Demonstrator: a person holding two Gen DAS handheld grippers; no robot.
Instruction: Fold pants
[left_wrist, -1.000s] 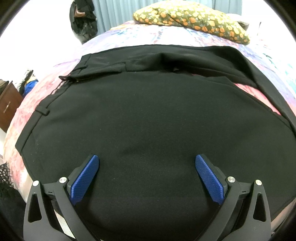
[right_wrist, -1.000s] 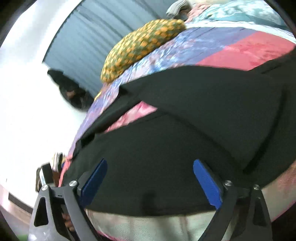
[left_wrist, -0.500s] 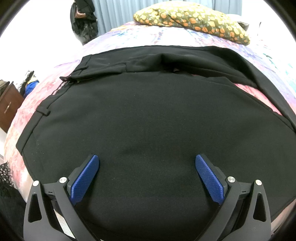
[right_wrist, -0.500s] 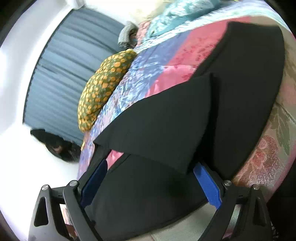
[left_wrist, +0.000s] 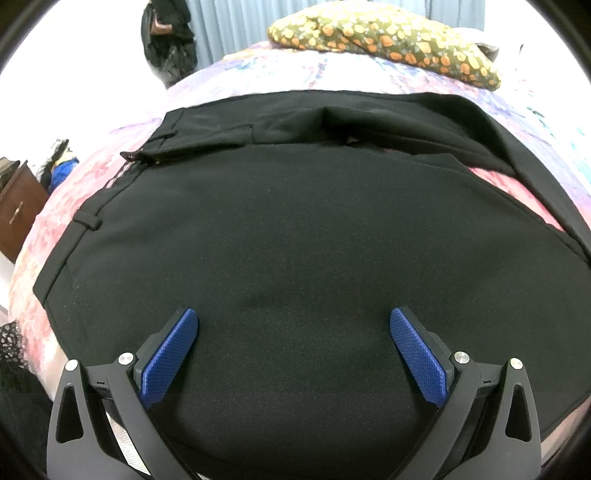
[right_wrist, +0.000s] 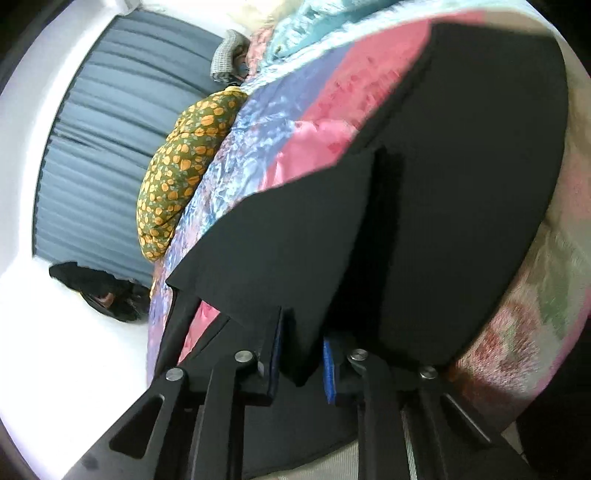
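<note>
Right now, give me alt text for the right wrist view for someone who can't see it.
The right tool is shut on a raised flap of the black pants, which lie on a patchwork bedspread of pink, blue and purple. Beyond them are an olive pillow with orange spots and grey-blue curtains.

A home bedroom: a bed under a patchwork quilt (left_wrist: 295, 70), a spotted olive pillow (left_wrist: 384, 37), pleated grey-blue curtains (right_wrist: 110, 147), and a wooden drawer cabinet (left_wrist: 16, 210) at the side.
</note>
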